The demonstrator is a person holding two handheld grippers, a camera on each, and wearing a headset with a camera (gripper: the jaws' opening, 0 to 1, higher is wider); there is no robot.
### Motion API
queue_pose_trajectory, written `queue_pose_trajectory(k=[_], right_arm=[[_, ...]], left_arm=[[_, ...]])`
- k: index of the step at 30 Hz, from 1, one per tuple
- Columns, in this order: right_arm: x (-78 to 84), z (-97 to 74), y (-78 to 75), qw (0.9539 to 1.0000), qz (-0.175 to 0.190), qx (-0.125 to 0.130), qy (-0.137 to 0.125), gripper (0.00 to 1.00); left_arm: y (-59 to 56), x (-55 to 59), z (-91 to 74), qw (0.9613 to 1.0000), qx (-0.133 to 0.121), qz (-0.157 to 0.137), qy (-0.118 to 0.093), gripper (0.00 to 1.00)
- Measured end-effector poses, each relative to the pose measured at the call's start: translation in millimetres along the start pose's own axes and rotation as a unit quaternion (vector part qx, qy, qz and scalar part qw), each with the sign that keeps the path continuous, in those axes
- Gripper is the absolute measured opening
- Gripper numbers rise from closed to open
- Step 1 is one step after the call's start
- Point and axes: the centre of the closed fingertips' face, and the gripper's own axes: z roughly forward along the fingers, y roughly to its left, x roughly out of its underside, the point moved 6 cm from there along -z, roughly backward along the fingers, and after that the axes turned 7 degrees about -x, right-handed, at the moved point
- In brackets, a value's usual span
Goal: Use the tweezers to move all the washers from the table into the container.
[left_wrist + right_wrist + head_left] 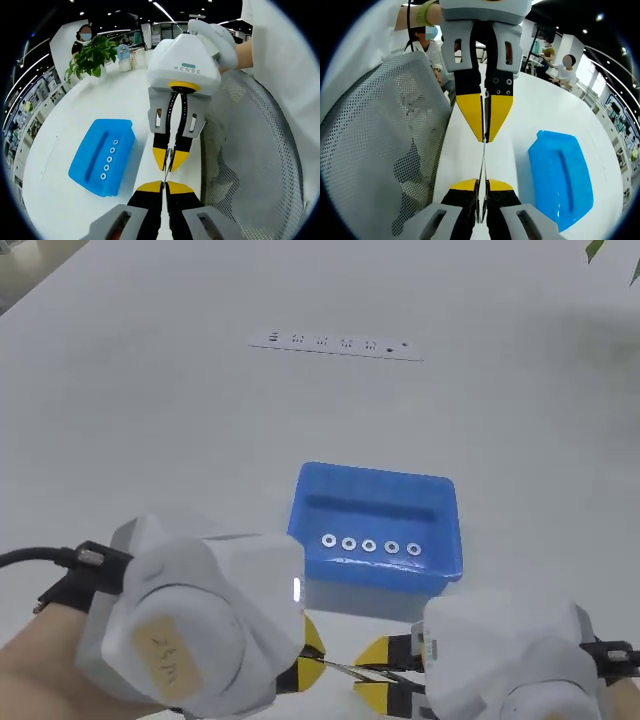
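Left claw (162, 187): jaws together, yellow tips pinched on one end of the tweezers (483, 152). Right claw (481, 186): jaws likewise together, clamped on the other end; the thin metal legs run down between its tips. The two claws face each other tip to tip, just apart, with the tweezers bridging the short gap between them, low over the desk (200, 440) at its near edge.

Container (375, 495): blue, rectangular, open-topped, standing on the desk just beyond the claws, on the side away from the person. In the left gripper view it lies to the left of the claw; in the right gripper view, to the right.

Washers (369, 545): five, in a straight row on the container floor, near the wall closest to the claws, each apart from the next.

Strip (335, 344): flat, white, with small dark marks, on the desk well beyond the container.

Chair back (250, 150): grey mesh, behind the claws on the person's side.

Plant (92, 57): green, beyond the far end of the desk.
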Motion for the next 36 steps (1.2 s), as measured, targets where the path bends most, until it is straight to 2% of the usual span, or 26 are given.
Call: queue_pose_trajectory(k=[4, 6, 7, 9, 12, 14, 17, 20, 24, 27, 29, 30, 31, 32, 33, 35, 36], right_arm=[[0.7, 1.7, -1.5, 1.0000, 0.004, 0.004, -0.002, 0.03], [1.3, 2.4, -4.3, 0.9998, 0.016, 0.012, -0.009, 0.04], [2.0, 3.0, -6.8, 0.9993, 0.028, 0.020, -0.016, 0.04], [3.9, 4.4, -7.2, 0.9980, 0.054, 0.021, -0.026, 0.06], [5.2, 2.2, -7.4, 0.9955, 0.080, 0.032, -0.038, 0.19], [5.1, -3.8, -5.5, 0.9942, 0.088, 0.036, -0.050, 0.23], [8.5, -15.3, -3.5, 0.9891, 0.121, 0.048, -0.069, 0.23], [19.1, -28.3, -4.7, 0.9842, 0.142, 0.082, -0.067, 0.31], [32.9, -43.9, -1.3, 0.9754, 0.180, 0.108, -0.068, 0.37], [38.2, -53.5, 1.4, 0.9666, 0.209, 0.124, -0.082, 0.38], [44.5, -62.4, 5.4, 0.9550, 0.247, 0.142, -0.081, 0.38], [47.3, -66.7, 7.3, 0.9479, 0.266, 0.154, -0.083, 0.38], [48.2, -72.1, 11.6, 0.9378, 0.291, 0.164, -0.096, 0.38], [49.0, -76.1, 15.4, 0.9305, 0.308, 0.169, -0.103, 0.38], [49.1, -82.9, 20.5, 0.9195, 0.329, 0.179, -0.118, 0.38], [46.8, -94.4, 27.1, 0.9080, 0.344, 0.195, -0.139, 0.39], [46.1, -103.0, 30.5, 0.8983, 0.354, 0.211, -0.152, 0.38]], left_arm=[[0.6, 2.6, 1.0, 0.9999, -0.002, 0.005, 0.009, 0.00], [3.4, 3.7, 2.3, 0.9997, -0.016, 0.013, 0.013, 0.00], [3.6, 4.3, 2.9, 0.9997, -0.016, 0.015, 0.014, 0.00], [4.3, 5.3, 4.3, 0.9998, -0.008, 0.011, 0.018, 0.00], [6.7, 7.3, 6.7, 0.9997, -0.004, 0.013, 0.022, 0.00], [8.4, 11.2, 9.9, 0.9994, 0.001, 0.014, 0.032, 0.00], [9.5, 20.1, 16.2, 0.9982, 0.012, 0.022, 0.055, 0.00], [8.8, 29.5, 23.4, 0.9957, 0.027, 0.037, 0.081, 0.00], [11.0, 33.3, 30.7, 0.9939, 0.035, 0.046, 0.094, 0.00], [14.2, 34.5, 35.0, 0.9920, 0.039, 0.053, 0.108, 0.00], [15.4, 34.6, 38.1, 0.9902, 0.041, 0.059, 0.120, 0.00], [15.4, 35.0, 39.1, 0.9893, 0.043, 0.059, 0.126, 0.00], [14.6, 34.9, 39.9, 0.9881, 0.046, 0.060, 0.134, 0.00], [14.1, 34.7, 40.1, 0.9874, 0.047, 0.061, 0.138, 0.00], [13.5, 35.1, 41.3, 0.9863, 0.048, 0.063, 0.145, 0.00], [12.3, 36.6, 42.7, 0.9846, 0.051, 0.068, 0.153, 0.00], [11.9, 38.1, 44.2, 0.9836, 0.052, 0.067, 0.159, 0.00]])
